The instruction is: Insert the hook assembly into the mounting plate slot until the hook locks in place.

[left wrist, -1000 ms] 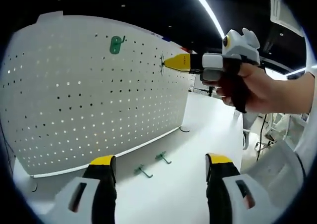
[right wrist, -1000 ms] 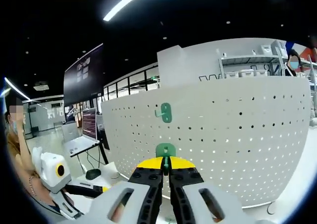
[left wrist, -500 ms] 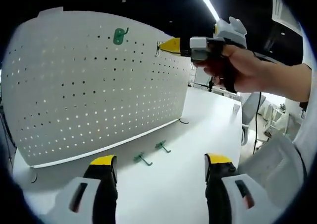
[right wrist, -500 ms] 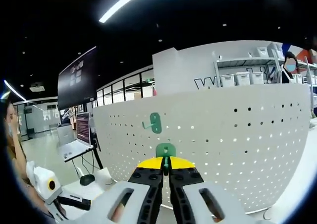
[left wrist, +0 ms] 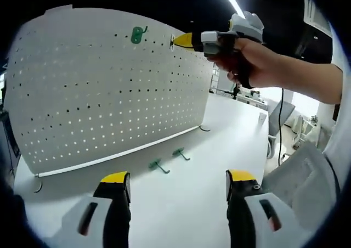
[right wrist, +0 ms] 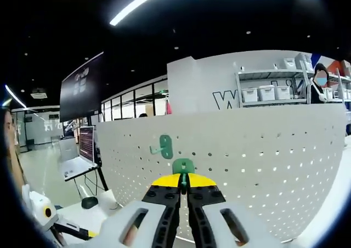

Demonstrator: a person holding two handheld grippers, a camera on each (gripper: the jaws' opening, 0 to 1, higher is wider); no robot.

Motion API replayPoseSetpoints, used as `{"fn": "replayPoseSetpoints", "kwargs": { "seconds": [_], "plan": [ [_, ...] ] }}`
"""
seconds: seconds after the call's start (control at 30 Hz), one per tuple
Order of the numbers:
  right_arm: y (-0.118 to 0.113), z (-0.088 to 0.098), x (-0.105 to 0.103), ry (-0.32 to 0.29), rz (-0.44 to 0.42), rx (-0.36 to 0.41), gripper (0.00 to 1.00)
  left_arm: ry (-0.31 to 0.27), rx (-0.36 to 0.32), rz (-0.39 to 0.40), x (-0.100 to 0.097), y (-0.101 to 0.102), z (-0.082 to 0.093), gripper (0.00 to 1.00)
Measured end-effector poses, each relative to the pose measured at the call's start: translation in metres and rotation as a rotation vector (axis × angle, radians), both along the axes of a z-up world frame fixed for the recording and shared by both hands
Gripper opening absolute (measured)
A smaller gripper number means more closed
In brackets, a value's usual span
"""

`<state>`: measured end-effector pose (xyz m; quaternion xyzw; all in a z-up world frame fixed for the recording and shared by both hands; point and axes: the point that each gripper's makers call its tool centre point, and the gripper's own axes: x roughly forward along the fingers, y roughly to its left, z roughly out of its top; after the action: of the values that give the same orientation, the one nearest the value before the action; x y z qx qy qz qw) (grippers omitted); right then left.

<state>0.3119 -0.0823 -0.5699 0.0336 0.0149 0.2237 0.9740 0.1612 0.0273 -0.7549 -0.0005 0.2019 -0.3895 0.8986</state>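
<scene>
Right gripper view: right gripper (right wrist: 184, 183), yellow-tipped black jaws, clamped tight on small green plastic hook assembly (right wrist: 183, 166), held up near top edge of white perforated metal mounting plate (right wrist: 263, 155). Another green hook (right wrist: 163, 147) already hangs on plate, just up-left of held one.

Left gripper view: left gripper (left wrist: 178, 183) low over white table (left wrist: 181, 209), jaws wide apart, holding nothing. Two loose green hooks (left wrist: 159, 165) lie on table near plate's base. Person's hand (left wrist: 258, 61) holds right gripper w/ tip at plate's upper edge, beside mounted hook.
</scene>
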Motion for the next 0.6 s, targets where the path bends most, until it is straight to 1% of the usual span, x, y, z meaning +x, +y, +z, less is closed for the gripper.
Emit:
{"fn": "replayPoseSetpoints", "kwargs": {
  "seconds": [0.13,0.3,0.4,0.6],
  "plan": [
    [-0.002,0.005,0.007,-0.017,-0.015,-0.012,0.0,0.006,0.004,-0.003,-0.006,0.003,-0.004,0.72],
    [-0.004,0.009,0.014,-0.021,-0.029,-0.006,0.0,0.015,0.006,0.003,-0.01,0.006,-0.008,0.72],
    [-0.004,0.011,0.018,-0.027,-0.036,-0.003,0.0,0.015,0.004,0.006,-0.01,0.008,-0.008,0.72],
    [-0.002,0.017,0.025,-0.047,-0.042,-0.02,0.0,0.013,0.003,0.007,-0.01,0.009,-0.008,0.71]
  ]
}}
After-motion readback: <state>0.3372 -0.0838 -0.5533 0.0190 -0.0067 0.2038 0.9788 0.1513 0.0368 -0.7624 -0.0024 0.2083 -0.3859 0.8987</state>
